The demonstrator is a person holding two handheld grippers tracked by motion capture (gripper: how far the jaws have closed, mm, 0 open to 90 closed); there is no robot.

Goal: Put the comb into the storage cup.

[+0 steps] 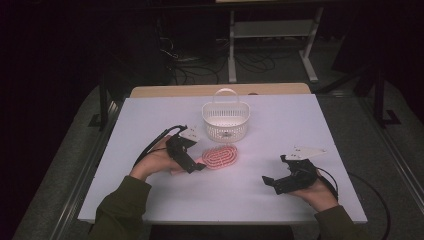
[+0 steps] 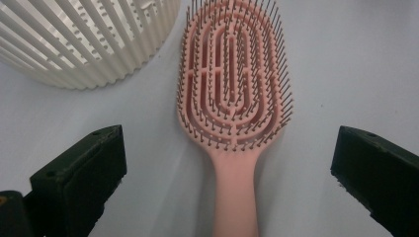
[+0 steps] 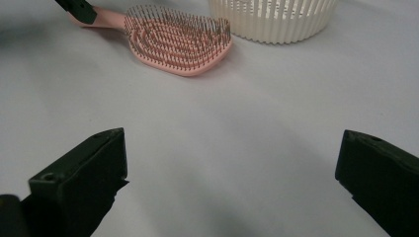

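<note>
A pale, matte white rectangular table top (image 1: 280,125) sits on a light wooden desk whose far edge shows just behind it. Around it the room is dark: grey floor, a tangle of black cables and the white metal legs of a shelf frame (image 1: 270,30) beyond the far edge, though the gloom makes the rest hard to read.

On the table lies a pink plastic paddle hairbrush with thin dark bristles (image 1: 221,156), bristles up, its oval head toward the middle of the table and its handle pointing at the person's left hand. Just beyond the head stands a white slatted plastic basket with an arched handle (image 1: 225,120), close to the brush but apart from it.

The left gripper (image 1: 196,166) is low at the handle end. In the left gripper view its two black jaws stand wide apart on either side of the brush (image 2: 232,98), gripping nothing, the handle running down between them without touching either; the basket (image 2: 84,39) fills the upper left corner.

The right gripper (image 1: 272,182) is held well apart from the brush, over bare table on the right side. Its jaws are likewise spread and empty, and its own view looks across the surface toward the brush (image 3: 178,42) and basket (image 3: 272,19).
</note>
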